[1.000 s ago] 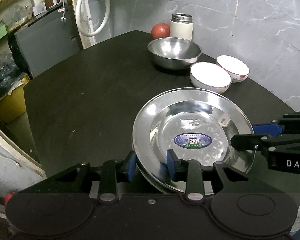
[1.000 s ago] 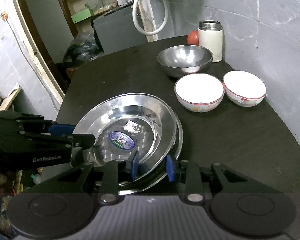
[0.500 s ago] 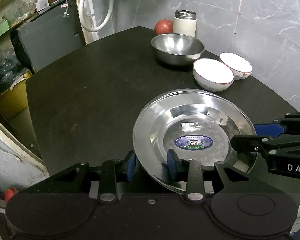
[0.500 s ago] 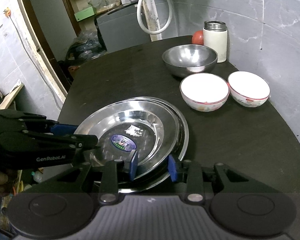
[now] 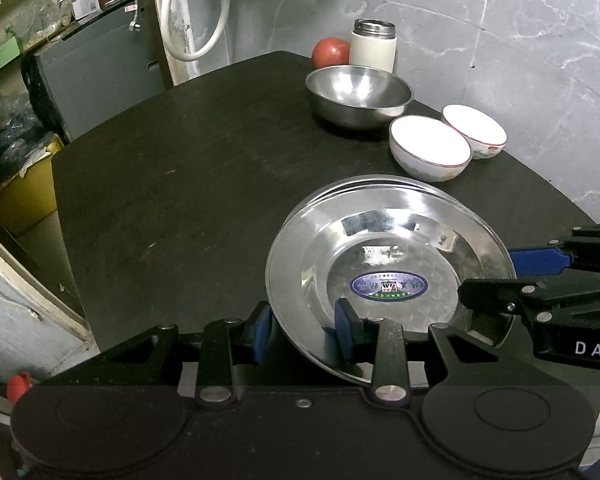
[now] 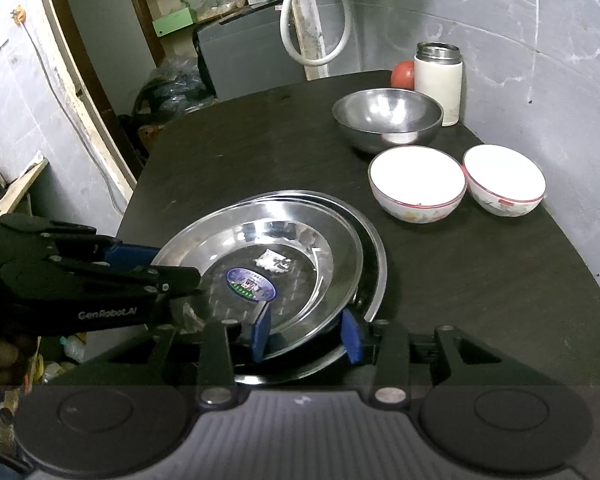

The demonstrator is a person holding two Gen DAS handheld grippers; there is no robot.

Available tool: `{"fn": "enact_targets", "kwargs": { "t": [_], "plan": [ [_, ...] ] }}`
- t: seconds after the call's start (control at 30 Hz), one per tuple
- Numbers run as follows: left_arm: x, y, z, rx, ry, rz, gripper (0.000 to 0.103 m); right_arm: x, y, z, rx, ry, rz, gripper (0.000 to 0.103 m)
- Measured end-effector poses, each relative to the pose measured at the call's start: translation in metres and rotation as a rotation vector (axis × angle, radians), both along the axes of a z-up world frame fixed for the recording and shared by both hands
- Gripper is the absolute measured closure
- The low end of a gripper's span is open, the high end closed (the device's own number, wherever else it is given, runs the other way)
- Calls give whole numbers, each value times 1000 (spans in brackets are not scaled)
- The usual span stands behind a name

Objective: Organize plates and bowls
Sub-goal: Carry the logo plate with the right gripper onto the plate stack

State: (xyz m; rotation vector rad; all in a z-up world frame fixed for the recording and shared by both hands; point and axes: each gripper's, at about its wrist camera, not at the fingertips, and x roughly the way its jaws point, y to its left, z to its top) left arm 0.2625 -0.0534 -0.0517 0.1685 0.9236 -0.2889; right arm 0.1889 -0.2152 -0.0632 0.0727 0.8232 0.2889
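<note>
Both grippers, left gripper [image 5: 303,330] and right gripper [image 6: 306,330], parted, straddling steel plate [image 5: 388,256] rim.

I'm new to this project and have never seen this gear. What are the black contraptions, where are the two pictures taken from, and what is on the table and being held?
There is no robot arm here. A person holds a two-finger tool in each hand, and a fisheye camera on each tool looks forward along its fingers. One picture comes from the left gripper, the other from the right gripper; each also shows the other tool entering from the side.

On the dark table lie stacked steel plates. The top plate sits tilted on the lower plate. Both grippers have their blue-padded jaws straddling its near rim, but the jaws stand apart, so I would not call it gripped.

Further back stand a steel bowl, two white bowls, a white flask and a red round thing, perhaps a tomato.
</note>
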Motion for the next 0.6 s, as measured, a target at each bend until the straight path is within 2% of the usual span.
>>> {"fn": "enact_targets", "kwargs": {
  "t": [0.47, 0.6],
  "plan": [
    [2, -1, -5, -3, 16, -14, 63, 1, 0, 2, -3, 1, -11, 60],
    [3, -1, -6, -8, 22, -20, 61, -1, 1, 2, -8, -5, -13, 56]
  ]
}}
